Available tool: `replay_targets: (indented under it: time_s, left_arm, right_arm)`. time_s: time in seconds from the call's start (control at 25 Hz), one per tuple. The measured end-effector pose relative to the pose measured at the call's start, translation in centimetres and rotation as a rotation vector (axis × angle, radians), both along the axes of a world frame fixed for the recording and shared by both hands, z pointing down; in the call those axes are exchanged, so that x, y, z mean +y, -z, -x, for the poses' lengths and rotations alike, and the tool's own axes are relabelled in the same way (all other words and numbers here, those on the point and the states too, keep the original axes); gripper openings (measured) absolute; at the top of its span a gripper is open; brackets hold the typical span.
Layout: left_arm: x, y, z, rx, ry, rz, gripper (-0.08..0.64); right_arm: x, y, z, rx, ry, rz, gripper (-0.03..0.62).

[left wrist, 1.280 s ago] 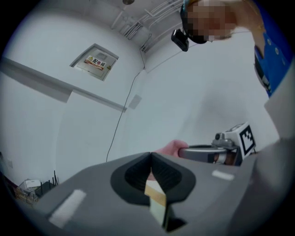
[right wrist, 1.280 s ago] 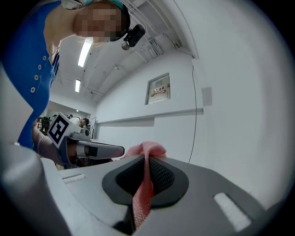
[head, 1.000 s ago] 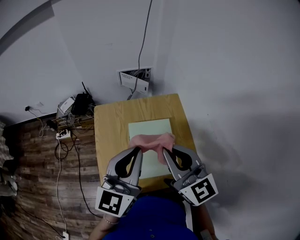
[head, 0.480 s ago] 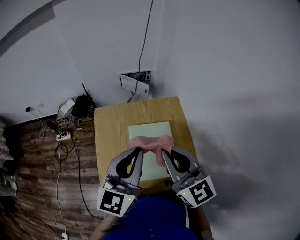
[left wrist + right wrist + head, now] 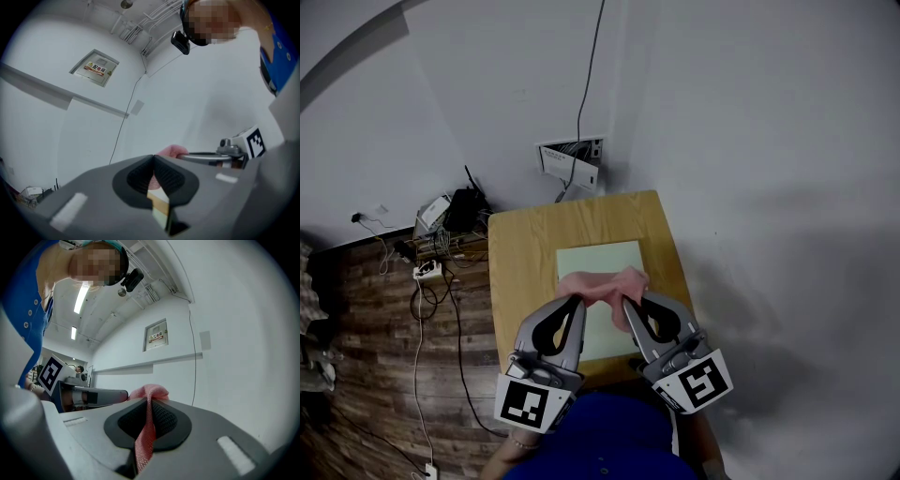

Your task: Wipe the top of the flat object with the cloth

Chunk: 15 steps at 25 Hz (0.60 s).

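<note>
The left tool (image 5: pixel 575 300) is clenched on one end of the pink cloth (image 5: pixel 605 284). The right tool (image 5: pixel 629 300) grips the other end, with cloth running down between its jaws. The cloth bunches between the two tips, over the middle of the pale green sheet (image 5: pixel 600 255), which lies flat on the desk (image 5: pixel 520 253). Whether cloth and sheet touch cannot be told.
</note>
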<state>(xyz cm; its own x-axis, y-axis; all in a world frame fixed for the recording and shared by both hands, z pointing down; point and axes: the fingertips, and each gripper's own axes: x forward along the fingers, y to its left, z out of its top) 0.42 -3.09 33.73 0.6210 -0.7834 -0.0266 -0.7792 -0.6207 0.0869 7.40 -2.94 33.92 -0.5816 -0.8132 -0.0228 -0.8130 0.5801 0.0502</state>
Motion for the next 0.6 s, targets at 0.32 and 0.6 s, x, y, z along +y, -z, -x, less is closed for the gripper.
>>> replay_targets:
  time_s: [0.32, 0.6]
  left_arm:
    - [-0.2, -0.2, 0.1, -0.004, 0.010, 0.004, 0.002]
    - [-0.5, 0.9, 0.0, 0.013, 0.016, -0.034, 0.003]
  right_arm:
    - [-0.2, -0.2, 0.1, 0.002, 0.002, -0.003, 0.012]
    - [-0.3, -0.1, 0.1, 0.014, 0.000, 0.003, 0.012]
